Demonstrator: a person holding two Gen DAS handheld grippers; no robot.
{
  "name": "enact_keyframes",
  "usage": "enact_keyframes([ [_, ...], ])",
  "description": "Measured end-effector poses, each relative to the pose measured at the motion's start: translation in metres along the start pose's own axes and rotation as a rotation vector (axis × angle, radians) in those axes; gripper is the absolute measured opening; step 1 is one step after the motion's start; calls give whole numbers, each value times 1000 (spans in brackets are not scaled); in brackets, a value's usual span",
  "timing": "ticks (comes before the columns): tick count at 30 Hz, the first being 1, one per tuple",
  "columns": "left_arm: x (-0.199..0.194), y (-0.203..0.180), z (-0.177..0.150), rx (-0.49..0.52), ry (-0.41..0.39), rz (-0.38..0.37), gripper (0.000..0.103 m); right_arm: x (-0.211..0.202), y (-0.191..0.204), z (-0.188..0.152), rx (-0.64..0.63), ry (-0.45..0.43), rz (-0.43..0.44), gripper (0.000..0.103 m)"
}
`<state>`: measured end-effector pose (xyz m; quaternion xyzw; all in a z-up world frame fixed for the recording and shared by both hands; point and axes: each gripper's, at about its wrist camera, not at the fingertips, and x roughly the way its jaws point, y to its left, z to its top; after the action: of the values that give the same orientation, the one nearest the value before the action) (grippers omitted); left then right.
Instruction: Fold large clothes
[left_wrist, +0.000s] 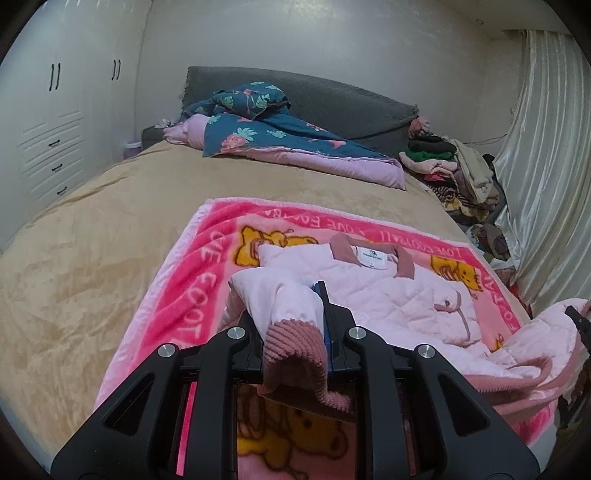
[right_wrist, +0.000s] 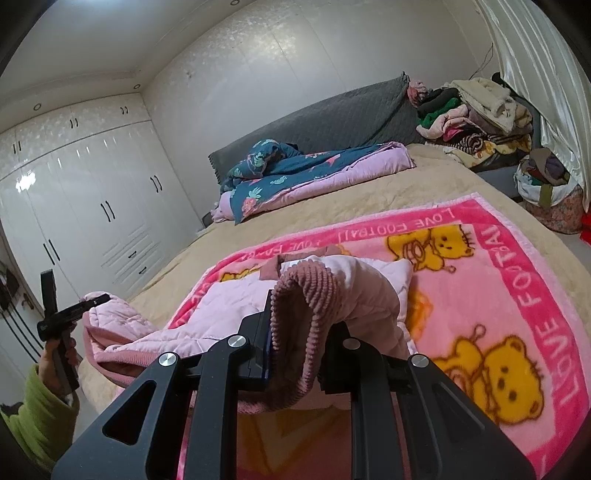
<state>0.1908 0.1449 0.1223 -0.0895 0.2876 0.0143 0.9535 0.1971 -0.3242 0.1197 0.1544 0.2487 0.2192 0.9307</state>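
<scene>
The pink jacket (left_wrist: 399, 291) lies on the pink bear blanket (right_wrist: 517, 280) at the near edge of the bed (left_wrist: 92, 229). The left gripper (left_wrist: 291, 325) pinches one ribbed cuff (left_wrist: 295, 354); the right gripper (right_wrist: 299, 339) is closed on the other cuff (right_wrist: 299, 317).

The jacket (left_wrist: 399, 291) was pale pink, quilted, with dusty-rose ribbed cuffs. The blanket (right_wrist: 517, 295) was hot pink with yellow bears and white lettering. The bedspread (left_wrist: 92, 258) was tan.
</scene>
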Motion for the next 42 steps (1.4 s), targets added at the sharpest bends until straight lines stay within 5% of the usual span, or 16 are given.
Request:
enact_keyframes([
  [22, 64, -26, 35, 109, -37, 132, 12, 69, -40, 40, 75, 41, -43, 16],
  [42, 100, -27, 29, 136, -25, 178, 12, 114, -70, 41, 186, 81, -30, 17],
])
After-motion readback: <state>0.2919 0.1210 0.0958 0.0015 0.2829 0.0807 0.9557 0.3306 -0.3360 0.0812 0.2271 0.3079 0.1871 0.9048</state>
